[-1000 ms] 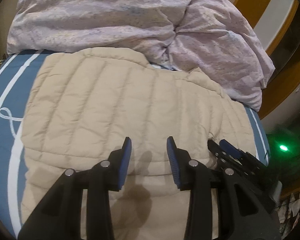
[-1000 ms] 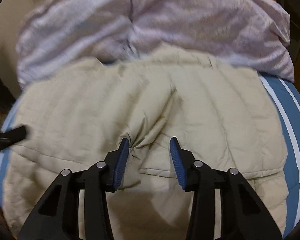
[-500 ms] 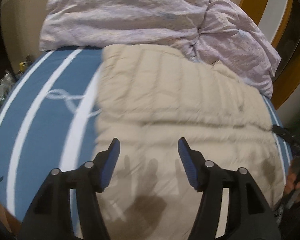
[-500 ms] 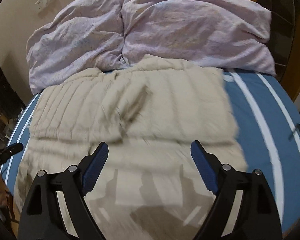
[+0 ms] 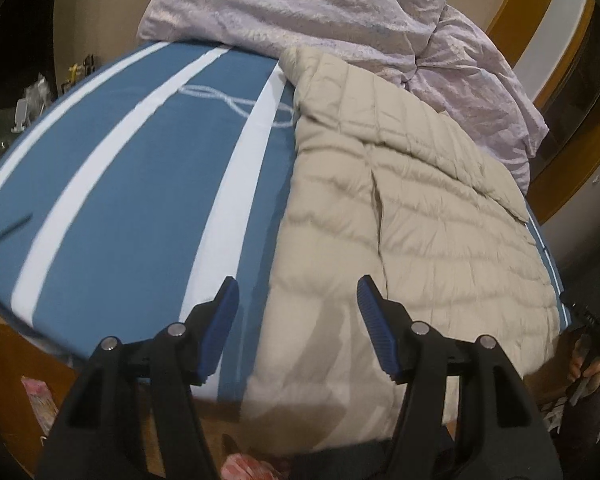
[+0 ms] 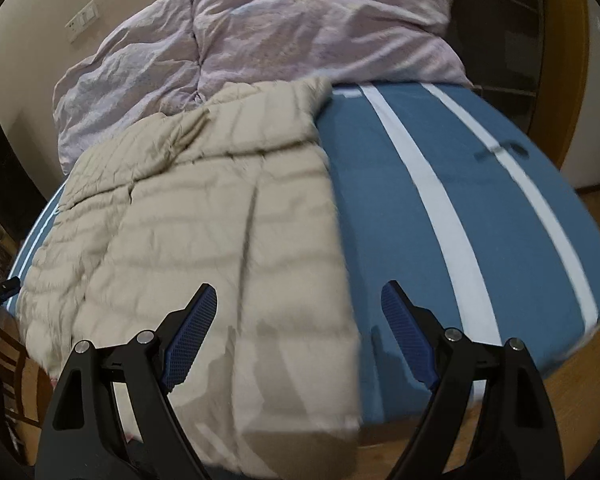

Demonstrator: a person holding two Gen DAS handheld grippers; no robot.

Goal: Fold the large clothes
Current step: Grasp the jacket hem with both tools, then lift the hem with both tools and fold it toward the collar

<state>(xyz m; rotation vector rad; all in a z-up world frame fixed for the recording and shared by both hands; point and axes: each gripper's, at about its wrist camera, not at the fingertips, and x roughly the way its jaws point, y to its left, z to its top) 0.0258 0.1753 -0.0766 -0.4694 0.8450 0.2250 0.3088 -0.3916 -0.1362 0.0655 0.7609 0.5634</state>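
Now I have both tools pulled back off the bed [image 5: 112, 184], and the whole surface shows where a second ago I had only padded cloth in front of me. The beige quilted jacket [image 5: 412, 216] lies spread flat on the blue striped sheet, its near hem hanging over the bed's front edge. Its folded-in panels meet along a crease running up the middle, so I judge one fold done and a crosswise fold still to come.

Behind it, the crumpled lilac duvet [image 6: 284, 32] is heaped at the head of the bed, touching the jacket's far end. That could crowd any fold made toward the headboard.

My left gripper [image 5: 298, 322] hangs over the jacket's left border, jaws wide apart, holding nothing. My right gripper [image 6: 298, 330] stands over the right border, spread wider than it was a second ago, when it pinched a pucker of cloth; it too is empty. Each can just see the other tool's tip at the jacket's opposite side.

A wall switch plate [image 6: 82, 20] sits above the bedding, out of the way.
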